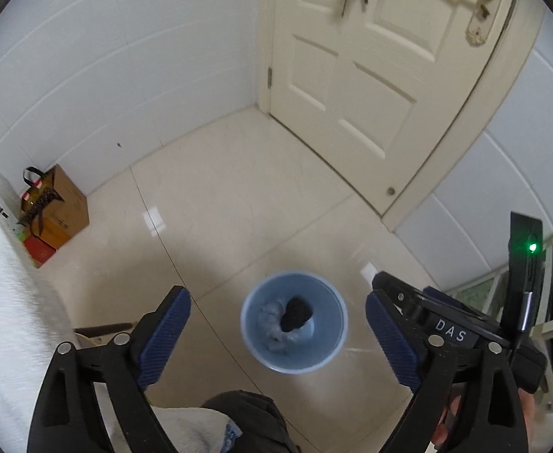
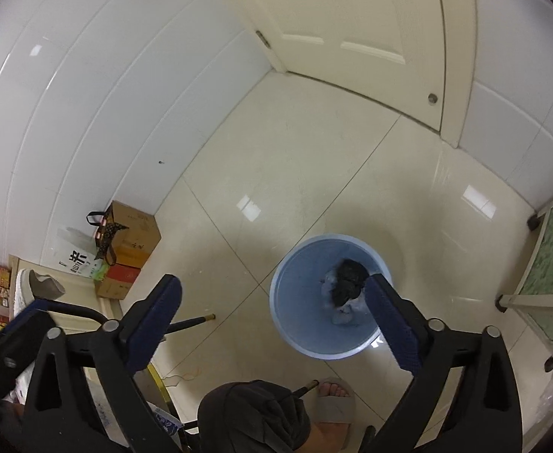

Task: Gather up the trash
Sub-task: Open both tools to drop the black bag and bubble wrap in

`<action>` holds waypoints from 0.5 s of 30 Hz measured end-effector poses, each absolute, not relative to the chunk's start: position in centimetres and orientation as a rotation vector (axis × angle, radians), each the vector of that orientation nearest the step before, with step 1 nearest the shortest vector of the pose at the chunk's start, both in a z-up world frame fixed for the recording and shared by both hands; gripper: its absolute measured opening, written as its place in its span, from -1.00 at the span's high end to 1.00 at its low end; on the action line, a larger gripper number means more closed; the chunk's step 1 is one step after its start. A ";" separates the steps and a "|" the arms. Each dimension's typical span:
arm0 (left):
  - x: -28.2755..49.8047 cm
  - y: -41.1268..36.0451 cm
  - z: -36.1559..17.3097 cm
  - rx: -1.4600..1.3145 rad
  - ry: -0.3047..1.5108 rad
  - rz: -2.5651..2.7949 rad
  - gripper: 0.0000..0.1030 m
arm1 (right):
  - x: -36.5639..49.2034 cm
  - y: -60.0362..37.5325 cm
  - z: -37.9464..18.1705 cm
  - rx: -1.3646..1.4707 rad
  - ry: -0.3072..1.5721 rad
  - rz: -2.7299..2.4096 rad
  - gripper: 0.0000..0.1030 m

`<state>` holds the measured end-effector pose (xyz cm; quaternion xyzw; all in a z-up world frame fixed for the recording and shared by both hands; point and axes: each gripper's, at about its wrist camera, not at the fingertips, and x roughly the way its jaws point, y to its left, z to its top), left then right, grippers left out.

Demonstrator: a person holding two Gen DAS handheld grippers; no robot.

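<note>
A light blue bin [image 1: 255, 347] stands on the tiled floor. In it lie a crumpled black piece of trash [image 1: 295, 313] and a pale crumpled wad [image 1: 272, 326]. My left gripper [image 1: 276, 296] hangs open above the bin, with nothing between its blue pads. In the right wrist view the same bin [image 2: 303, 336] sits to the right, with the black trash [image 2: 348, 279] on the pale wad [image 2: 342, 315]. My right gripper [image 2: 272, 283] is wide open and empty, its right finger over the bin's rim.
Cardboard boxes and a bag [image 2: 133, 241] stand against the left wall. A cream door [image 1: 352, 75] is shut ahead. A green glass-topped table [image 2: 552, 256] is at the right. A person's sandalled foot [image 2: 331, 396] and dark-clothed knee [image 2: 254, 419] are just below the bin. White cloth [image 1: 4, 283] lies left.
</note>
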<state>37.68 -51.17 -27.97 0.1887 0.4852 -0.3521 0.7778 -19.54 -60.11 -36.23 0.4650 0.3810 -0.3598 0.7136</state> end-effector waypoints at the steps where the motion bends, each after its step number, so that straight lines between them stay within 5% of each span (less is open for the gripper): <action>1: 37.3 -50.5 -27.6 0.406 1.038 -0.760 -0.82 | -19.6 -59.9 -35.9 1.022 0.844 -0.801 -1.00; 5: 36.2 -47.8 -25.3 0.393 0.970 -0.748 -0.97 | -19.1 -59.2 -34.2 0.985 0.838 -0.809 -1.00; 15: 30.5 -38.4 -18.8 0.269 0.787 -0.717 -0.97 | -16.9 -54.8 -26.1 0.840 0.761 -0.766 -1.00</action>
